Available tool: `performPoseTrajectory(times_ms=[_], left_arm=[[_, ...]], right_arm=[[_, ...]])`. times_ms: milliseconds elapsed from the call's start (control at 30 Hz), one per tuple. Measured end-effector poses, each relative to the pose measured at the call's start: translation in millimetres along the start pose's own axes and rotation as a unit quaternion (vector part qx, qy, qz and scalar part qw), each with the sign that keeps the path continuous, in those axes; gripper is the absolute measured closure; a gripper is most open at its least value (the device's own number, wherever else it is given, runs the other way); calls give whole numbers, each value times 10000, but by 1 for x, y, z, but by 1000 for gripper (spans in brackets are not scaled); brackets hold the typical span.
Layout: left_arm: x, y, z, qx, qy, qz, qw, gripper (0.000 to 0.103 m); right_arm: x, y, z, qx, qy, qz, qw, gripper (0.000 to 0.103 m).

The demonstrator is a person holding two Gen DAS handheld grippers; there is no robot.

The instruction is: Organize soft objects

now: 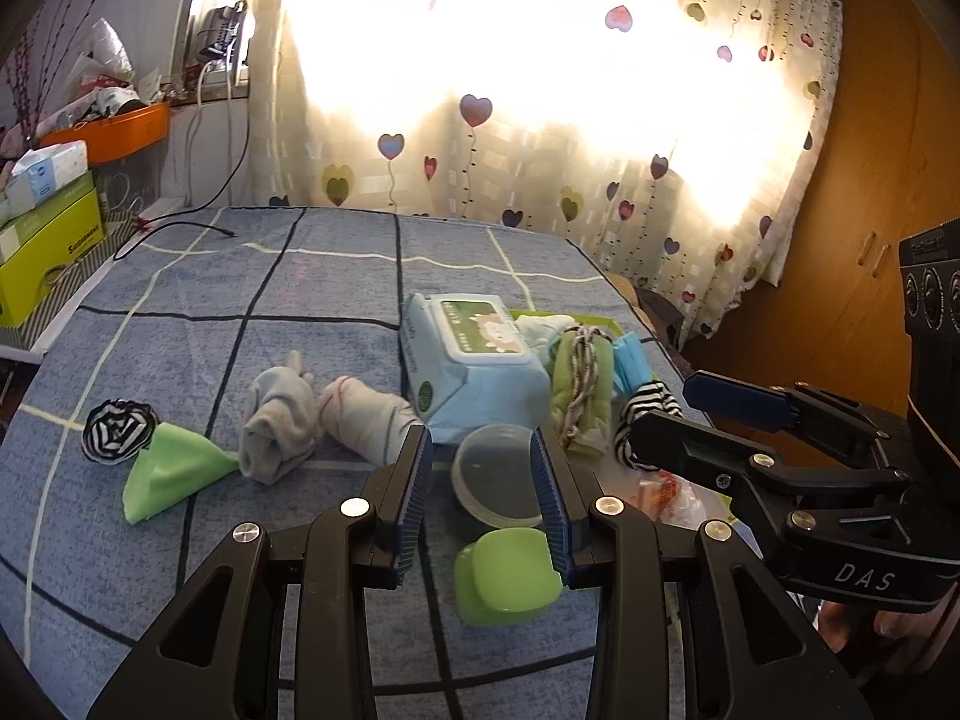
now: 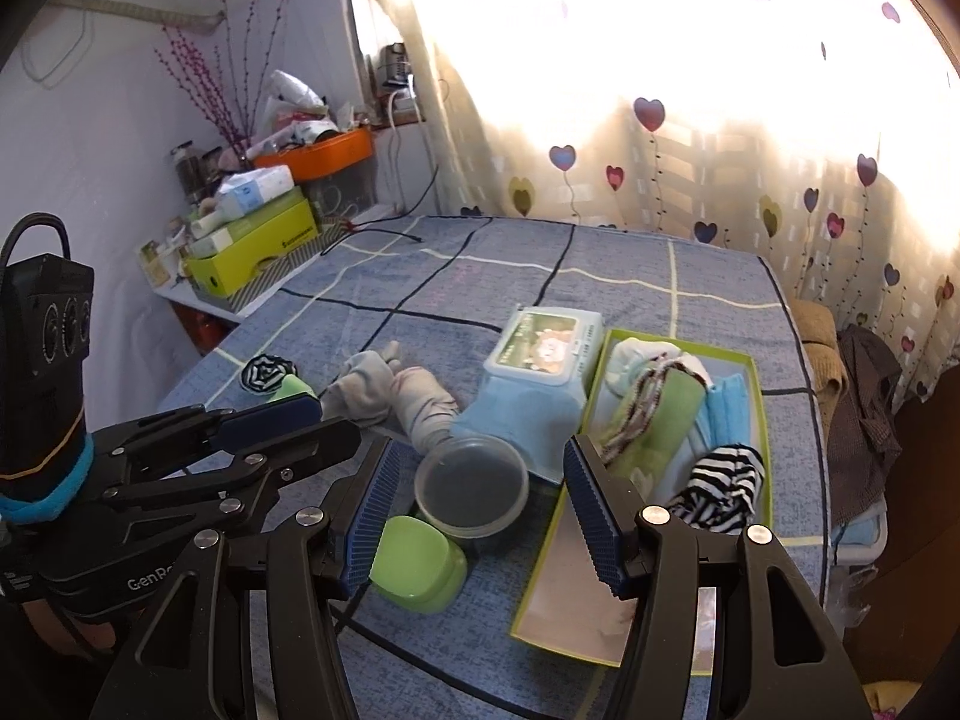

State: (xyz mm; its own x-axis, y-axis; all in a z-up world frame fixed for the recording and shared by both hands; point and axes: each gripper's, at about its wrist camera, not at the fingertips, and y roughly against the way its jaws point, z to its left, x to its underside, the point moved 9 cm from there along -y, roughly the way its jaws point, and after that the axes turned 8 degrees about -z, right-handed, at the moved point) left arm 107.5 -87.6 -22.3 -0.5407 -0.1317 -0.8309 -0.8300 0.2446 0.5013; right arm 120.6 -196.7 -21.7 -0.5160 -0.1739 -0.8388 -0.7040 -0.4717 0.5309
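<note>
Between picks: both grippers hang open and empty over the bed, with loose soft items left to gather into the tray.

Left wrist view: the left gripper (image 1: 483, 480) has its ribbed blue pads parted around nothing, above a clear round tub (image 1: 495, 474) and a glossy green case (image 1: 507, 576). Left of them on the checked blue bed cover (image 1: 198, 282) lie two rolled grey socks (image 1: 318, 414), a smooth green cloth (image 1: 171, 471) and a striped rosette (image 1: 117, 429). The next move looks like reaching for a sock, pinching its thickest fold.

Right wrist view: the right gripper (image 2: 477, 528), jaws apart and empty, faces the lime-rimmed tray (image 2: 759, 420), already holding a green roll, blue cloth and a striped knit (image 2: 723, 486); the soft wipes pack (image 2: 540, 378) sits just beside it.
</note>
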Motion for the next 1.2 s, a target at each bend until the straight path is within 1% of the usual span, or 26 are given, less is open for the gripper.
performPoseTrajectory(times_ms=[600,700,1000,1200], left_arm=[[9,4,62,-459,367,39,9983,67],[11,8,75,-580,424,36,9974,67],[22,19,130,-1060,782,50,9913,67],[26,26,161,-1266,986,15,9870,67]], right_arm=[[-7,-37,48,-387,342,215,9984,46],[-7,-44,57,-475,368,263,9978,46],[2,-68,84,-723,459,519,9950,46],[4,-83,103,-865,565,621,9927,46]])
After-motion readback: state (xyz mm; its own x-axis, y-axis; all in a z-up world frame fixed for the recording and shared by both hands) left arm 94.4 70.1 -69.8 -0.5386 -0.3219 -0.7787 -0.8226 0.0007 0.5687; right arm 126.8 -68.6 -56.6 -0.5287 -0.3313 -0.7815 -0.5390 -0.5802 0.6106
